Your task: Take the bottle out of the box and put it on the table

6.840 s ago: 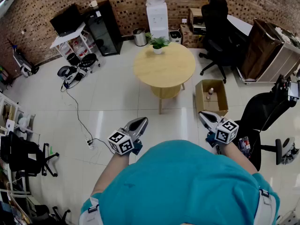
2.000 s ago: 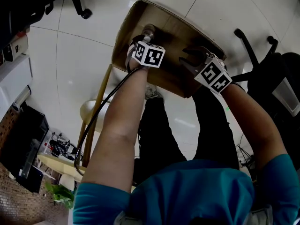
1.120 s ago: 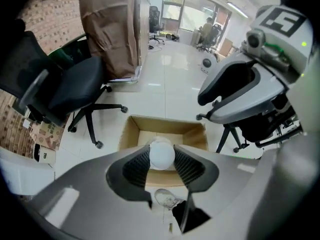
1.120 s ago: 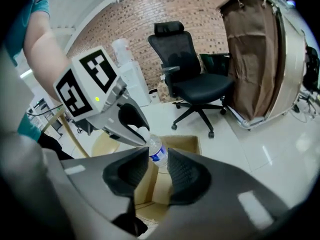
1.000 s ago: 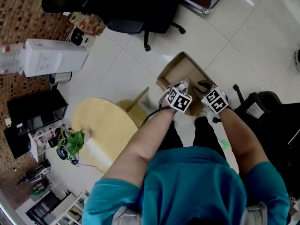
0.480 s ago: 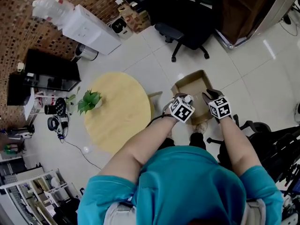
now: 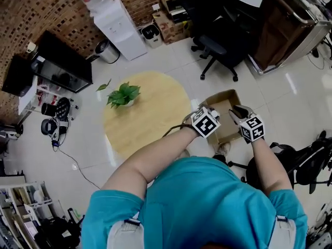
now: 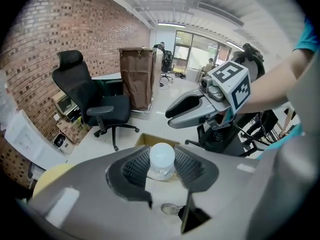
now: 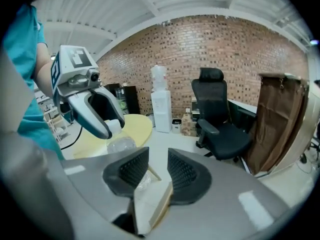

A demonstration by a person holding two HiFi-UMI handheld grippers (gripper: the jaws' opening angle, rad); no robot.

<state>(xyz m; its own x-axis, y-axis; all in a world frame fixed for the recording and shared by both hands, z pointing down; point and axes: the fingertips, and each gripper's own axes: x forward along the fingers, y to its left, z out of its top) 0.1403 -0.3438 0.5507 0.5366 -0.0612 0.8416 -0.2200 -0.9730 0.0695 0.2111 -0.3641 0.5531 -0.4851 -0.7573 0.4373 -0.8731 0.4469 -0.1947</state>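
The left gripper (image 8: pixel 161 170) has its two grey jaws partly closed, and they squeeze a small clear plastic bottle (image 8: pixel 162 156) just under its white cap, one pad on each side. In the right gripper view, the bottle hangs under the left gripper at the middle left of the frame. It is up in the air, with the round yellow wooden table (image 9: pixel 134 126) behind it. The right gripper (image 9: pixel 157 173) has a small gap between its jaws and holds nothing; only an edge of the brown cardboard box (image 7: pixel 223 104) shows past the gap. In the head view, both grippers sit side by side a little right of the middle. The open box is on the white tiled floor (image 7: pixel 171 71) below and between them. The table stands near the box, to its left, with a small green plant (image 7: pixel 123 94) on top. A black office chair (image 7: pixel 218 40) is at the top of the frame. A white water cooler (image 7: pixel 118 22) stands at the upper left by the brick wall (image 7: pixel 46 9).
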